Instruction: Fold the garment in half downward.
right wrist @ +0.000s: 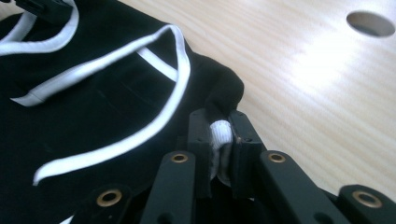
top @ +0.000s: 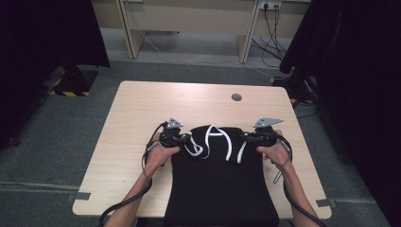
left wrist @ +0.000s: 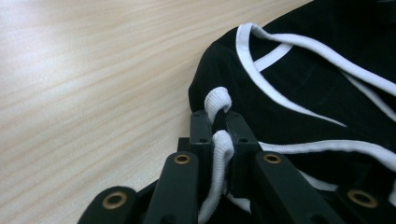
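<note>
Left gripper view: jaws pinch ribbed white trim (left wrist: 219, 149), soft black garment (left wrist: 303, 79).

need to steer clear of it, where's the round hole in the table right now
In the high view the round hole sits in the table at the far right, beyond the black garment and the right gripper.

High view: even overhead light on the tabletop (top: 142, 123), soft and low in contrast; both side margins fall to near black. The black garment (top: 217, 189) shows no fold detail. Right gripper view: broad glare patch on the wood near the cable hole (right wrist: 371, 23), which is out of focus. Left gripper view: far tabletop blurred and washed pale; white trim (left wrist: 261, 81) sharp, near links soft.
</note>
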{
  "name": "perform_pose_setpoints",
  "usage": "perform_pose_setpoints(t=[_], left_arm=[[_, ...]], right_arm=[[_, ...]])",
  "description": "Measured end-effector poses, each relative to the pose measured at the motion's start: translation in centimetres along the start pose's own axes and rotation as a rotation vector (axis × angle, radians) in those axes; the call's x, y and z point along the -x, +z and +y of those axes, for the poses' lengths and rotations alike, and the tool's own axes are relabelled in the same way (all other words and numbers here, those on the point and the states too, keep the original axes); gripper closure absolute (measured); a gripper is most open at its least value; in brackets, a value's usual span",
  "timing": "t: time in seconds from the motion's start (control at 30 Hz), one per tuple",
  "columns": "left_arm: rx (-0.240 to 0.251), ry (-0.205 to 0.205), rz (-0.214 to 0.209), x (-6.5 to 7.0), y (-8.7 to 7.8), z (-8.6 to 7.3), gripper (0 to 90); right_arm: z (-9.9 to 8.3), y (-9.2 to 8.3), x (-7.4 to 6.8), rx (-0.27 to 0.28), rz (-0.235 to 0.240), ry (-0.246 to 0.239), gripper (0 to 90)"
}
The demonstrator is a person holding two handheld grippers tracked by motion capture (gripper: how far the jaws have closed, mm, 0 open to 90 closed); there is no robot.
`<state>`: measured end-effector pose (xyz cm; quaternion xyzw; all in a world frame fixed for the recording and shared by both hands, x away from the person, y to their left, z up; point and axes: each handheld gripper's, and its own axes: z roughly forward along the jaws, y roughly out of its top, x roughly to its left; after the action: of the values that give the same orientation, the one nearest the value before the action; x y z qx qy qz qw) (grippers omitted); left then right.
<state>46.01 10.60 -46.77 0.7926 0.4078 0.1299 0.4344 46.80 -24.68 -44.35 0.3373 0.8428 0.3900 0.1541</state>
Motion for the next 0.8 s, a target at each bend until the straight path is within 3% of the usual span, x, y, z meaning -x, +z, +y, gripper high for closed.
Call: perform_pose_setpoints(t=[0.2,0.57,0.8], left_arm=[[0.012,0.008,0.003,0.0,-0.4,1.1,83.0],[0.025,0.015,0.032,-0.4,-0.3,3.4,82.9],[0.055,0.022,0.065,-0.8,-0.7,5.7,82.7]], right_arm=[[0.8,-0.8,-0.2,0.02,-0.013,-0.015,82.0],[2.7,-1.1,0.3,0.048,-0.025,-0.001,82.3],[4.1,-1.3,1.5,0.06,-0.072,0.014,82.3]])
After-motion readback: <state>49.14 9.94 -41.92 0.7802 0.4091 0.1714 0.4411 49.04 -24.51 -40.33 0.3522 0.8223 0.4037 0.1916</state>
